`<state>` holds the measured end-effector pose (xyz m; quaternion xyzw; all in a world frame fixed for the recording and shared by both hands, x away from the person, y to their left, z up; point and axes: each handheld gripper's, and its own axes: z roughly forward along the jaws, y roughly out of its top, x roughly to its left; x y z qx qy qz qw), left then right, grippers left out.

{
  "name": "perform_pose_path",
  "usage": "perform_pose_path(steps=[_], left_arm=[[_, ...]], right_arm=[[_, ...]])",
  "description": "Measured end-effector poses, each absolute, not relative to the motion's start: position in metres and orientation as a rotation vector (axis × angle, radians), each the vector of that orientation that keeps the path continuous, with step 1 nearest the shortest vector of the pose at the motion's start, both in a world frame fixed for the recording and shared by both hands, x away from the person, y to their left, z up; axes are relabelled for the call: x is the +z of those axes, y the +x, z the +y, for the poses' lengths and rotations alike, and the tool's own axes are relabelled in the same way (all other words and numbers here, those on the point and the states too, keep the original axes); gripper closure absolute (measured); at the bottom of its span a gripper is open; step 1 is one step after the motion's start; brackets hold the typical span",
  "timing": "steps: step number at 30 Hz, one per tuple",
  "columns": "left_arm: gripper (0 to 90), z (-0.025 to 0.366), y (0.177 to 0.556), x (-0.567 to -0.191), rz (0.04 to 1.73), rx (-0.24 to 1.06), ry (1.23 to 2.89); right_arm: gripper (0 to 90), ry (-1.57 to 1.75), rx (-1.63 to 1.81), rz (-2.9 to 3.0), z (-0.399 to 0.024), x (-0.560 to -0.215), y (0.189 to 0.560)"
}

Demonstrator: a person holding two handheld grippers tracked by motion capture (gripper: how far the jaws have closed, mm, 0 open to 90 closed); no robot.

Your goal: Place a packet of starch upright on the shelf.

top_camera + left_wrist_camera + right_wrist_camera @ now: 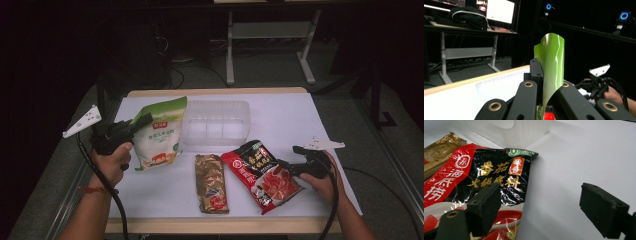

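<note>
While the left gripper (142, 121) clamps it, the green pouch (159, 134) stands upright.

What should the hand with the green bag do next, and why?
Probably carry the green bag across and over the clear bin. The left tongs are shut on the bag's top edge with the bag raised beside the bin, while the right tongs sit open at the red packet.

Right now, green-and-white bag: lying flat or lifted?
Lifted. The left claw is shut on the green-and-white bag's top edge, so it hangs upright beside the clear bin.
</note>
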<state>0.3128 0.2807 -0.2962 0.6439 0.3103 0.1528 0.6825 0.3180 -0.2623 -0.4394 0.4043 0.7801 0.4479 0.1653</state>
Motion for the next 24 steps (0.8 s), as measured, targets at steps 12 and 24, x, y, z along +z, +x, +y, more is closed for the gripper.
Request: perform_pose_path(steps=[12, 24], left_arm=[[90.0, 0.256, 0.346, -0.279, 0.708, 0.352, 1.427], [90.0, 0.23, 0.394, -0.286, 0.823, 0.351, 1.359]], right_arm=[[16.8, 1.169, 1.28, 2.214, -0.265, -0.441, 0.319], [16.8, 1.162, 1.27, 2.215, -0.265, -0.44, 0.317]])
